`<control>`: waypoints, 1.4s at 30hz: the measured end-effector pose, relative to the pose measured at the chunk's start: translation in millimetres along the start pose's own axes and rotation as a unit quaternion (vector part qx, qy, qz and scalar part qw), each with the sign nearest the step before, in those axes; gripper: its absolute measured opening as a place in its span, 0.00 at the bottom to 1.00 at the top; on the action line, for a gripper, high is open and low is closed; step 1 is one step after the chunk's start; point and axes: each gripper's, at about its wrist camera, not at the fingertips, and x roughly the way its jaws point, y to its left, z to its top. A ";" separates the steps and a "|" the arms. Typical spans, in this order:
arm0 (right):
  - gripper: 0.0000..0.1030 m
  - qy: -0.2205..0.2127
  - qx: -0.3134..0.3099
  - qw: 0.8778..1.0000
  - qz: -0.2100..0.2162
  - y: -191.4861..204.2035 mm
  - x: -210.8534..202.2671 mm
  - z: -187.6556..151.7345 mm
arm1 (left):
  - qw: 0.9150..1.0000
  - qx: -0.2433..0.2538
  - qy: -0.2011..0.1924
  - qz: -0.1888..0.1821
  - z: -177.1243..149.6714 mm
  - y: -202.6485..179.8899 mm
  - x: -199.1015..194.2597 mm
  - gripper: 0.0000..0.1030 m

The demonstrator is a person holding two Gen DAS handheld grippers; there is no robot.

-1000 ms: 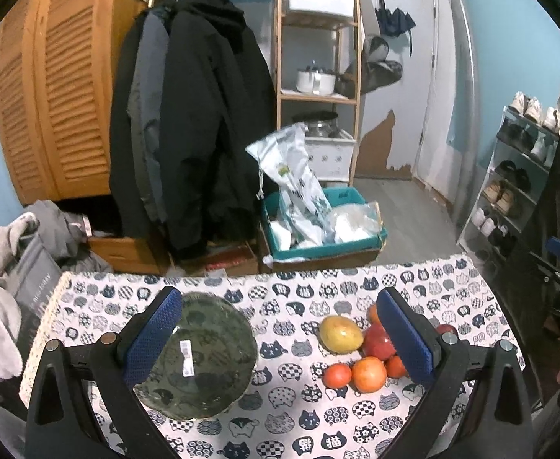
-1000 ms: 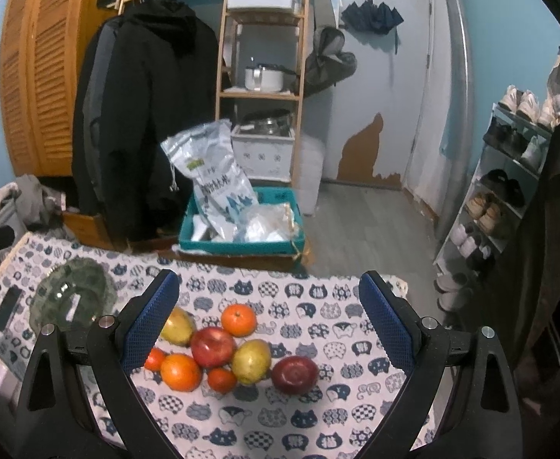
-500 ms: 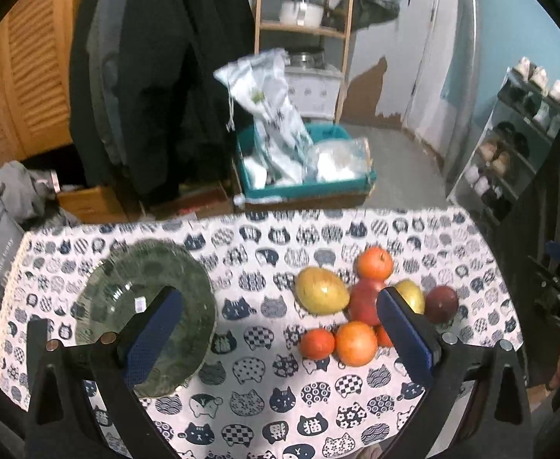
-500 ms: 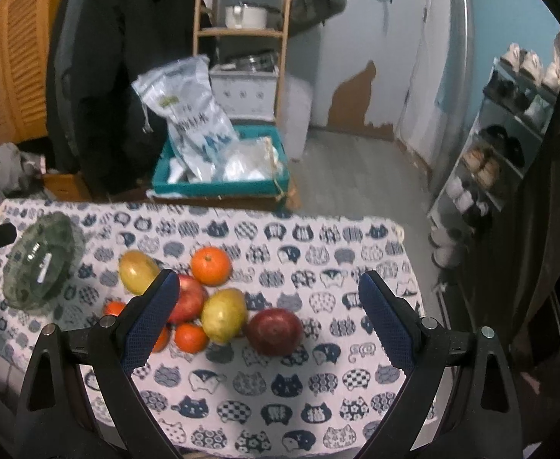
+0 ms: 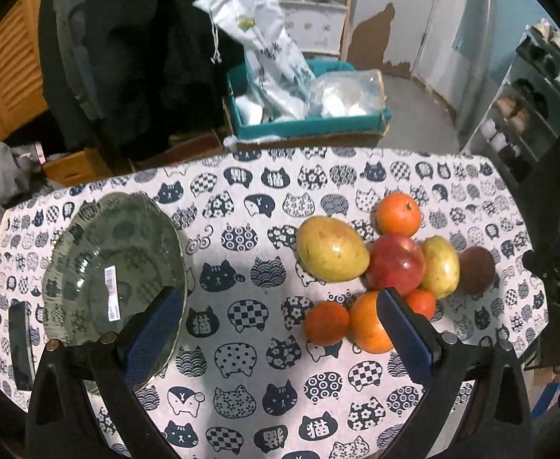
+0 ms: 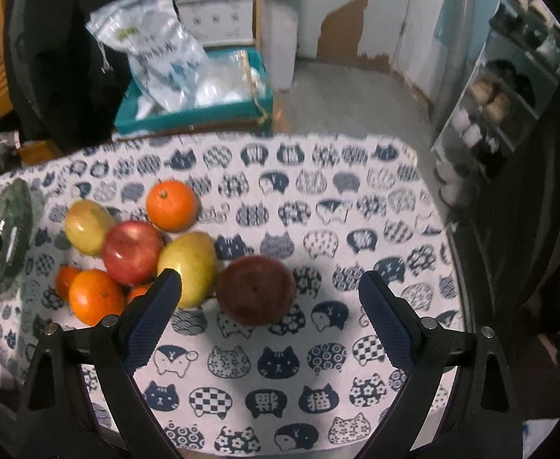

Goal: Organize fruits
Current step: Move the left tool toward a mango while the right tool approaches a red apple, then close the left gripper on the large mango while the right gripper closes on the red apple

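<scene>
**Fruit cluster seen from two sides, both grippers empty**

The left wrist view shows the whole green glass plate, partly behind the left finger of the left gripper; the right wrist view catches only the plate's edge, far left of the jaws. The left gripper's jaws stand wide apart over bare cat-print tablecloth, holding nothing. The right gripper is also spread wide and empty, with the dark red fruit lying on the cloth between its fingers, nearer the left one.

Counted in the left view: two yellow-green mangoes, one red apple, one dark red fruit, and four orange fruits, all huddled touching, just ahead of the left gripper's right finger, which overlaps the largest orange.

Beyond the table sits a teal box with plastic bags.
</scene>
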 end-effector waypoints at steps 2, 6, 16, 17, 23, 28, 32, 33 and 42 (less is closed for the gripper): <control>0.90 0.017 0.002 1.000 -0.002 -1.1 15.0 -1.2 | 1.000 -0.001 0.011 0.004 -1.0 0.5 10.2 0.99; 0.90 0.050 0.001 0.999 0.000 -0.1 43.0 -6.2 | 0.999 -0.005 0.032 0.005 -2.9 1.2 28.5 0.99; 0.90 0.095 -0.006 0.995 0.010 0.7 84.3 -16.3 | 0.997 -0.015 0.072 -0.001 -5.4 3.7 65.1 0.99; 0.90 0.097 -0.006 0.995 0.011 0.3 86.7 -16.1 | 0.997 -0.015 0.074 -0.001 -5.4 4.0 67.3 0.99; 0.84 0.108 -0.009 0.993 0.035 3.4 97.7 -14.7 | 0.996 -0.023 0.085 -0.009 -2.9 4.4 77.7 0.99; 0.76 0.129 -0.010 0.990 0.051 6.2 112.6 -18.1 | 0.995 -0.032 0.089 -0.019 1.9 3.6 84.0 0.99; 0.74 0.124 -0.013 0.991 0.051 5.3 113.0 -19.3 | 0.995 -0.041 0.088 -0.029 8.6 2.3 88.7 0.99; 0.74 0.122 -0.014 0.991 0.050 5.3 113.5 -18.9 | 0.994 -0.045 0.089 -0.032 10.6 1.8 90.8 0.99; 0.74 0.094 0.008 0.995 0.036 -6.4 116.1 -3.0 | 0.988 -0.098 0.101 -0.059 29.5 -1.7 114.9 0.99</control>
